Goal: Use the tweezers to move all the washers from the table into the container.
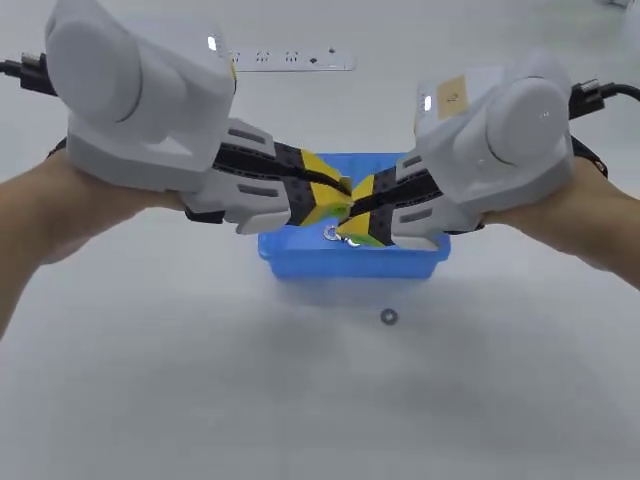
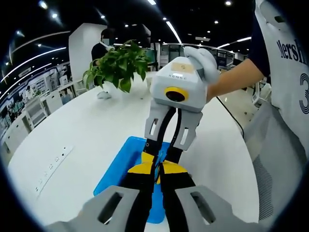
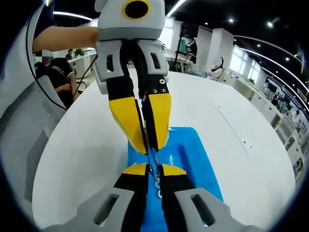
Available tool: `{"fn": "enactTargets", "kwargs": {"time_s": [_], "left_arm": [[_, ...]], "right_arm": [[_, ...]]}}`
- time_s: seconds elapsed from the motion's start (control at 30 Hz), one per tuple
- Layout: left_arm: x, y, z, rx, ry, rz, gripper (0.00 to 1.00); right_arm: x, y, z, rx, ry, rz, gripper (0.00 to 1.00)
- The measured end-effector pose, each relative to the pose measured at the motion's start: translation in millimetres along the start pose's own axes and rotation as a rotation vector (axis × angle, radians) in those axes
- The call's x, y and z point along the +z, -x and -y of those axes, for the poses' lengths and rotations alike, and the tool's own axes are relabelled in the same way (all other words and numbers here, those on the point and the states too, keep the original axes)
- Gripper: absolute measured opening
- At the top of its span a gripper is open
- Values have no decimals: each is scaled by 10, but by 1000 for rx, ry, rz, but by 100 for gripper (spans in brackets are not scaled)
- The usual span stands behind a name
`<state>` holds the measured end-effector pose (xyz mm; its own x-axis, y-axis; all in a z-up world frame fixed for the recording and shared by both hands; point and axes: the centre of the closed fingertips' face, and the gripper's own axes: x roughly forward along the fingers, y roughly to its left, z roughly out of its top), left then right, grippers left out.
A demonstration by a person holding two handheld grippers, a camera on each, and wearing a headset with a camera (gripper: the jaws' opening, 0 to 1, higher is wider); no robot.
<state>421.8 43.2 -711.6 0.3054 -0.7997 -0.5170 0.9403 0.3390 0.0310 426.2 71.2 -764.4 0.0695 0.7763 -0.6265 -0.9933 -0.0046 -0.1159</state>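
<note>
One washer (image 1: 389, 317) lay on the table (image 1: 150, 400) near the container (image 1: 350, 265); thin, hard and slick, it would be best nipped across its rim. The left gripper (image 1: 335, 197) and right gripper (image 1: 352, 217) were both pinched narrow on the tweezers (image 3: 151, 158). The tweezers' tips were hidden, so I couldn't tell whether they held anything.

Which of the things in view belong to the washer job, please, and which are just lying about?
For the job: tweezers, clamped by left gripper and right gripper; washer on the table; container, with another washer inside.
Lying about: power strip; plant.
</note>
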Motion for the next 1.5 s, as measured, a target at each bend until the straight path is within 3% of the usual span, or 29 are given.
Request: {"fn": "enactTargets", "kwargs": {"time_s": [0.83, 1.5], "left_arm": [[-45, -25, -35, -7, 22, 9, 7], [20, 5, -19, -4, 10, 26, 7]], "right_arm": [[-52, -5, 32, -5, -19, 3, 11], [6, 48, 32, -15, -7, 16, 10]]}}
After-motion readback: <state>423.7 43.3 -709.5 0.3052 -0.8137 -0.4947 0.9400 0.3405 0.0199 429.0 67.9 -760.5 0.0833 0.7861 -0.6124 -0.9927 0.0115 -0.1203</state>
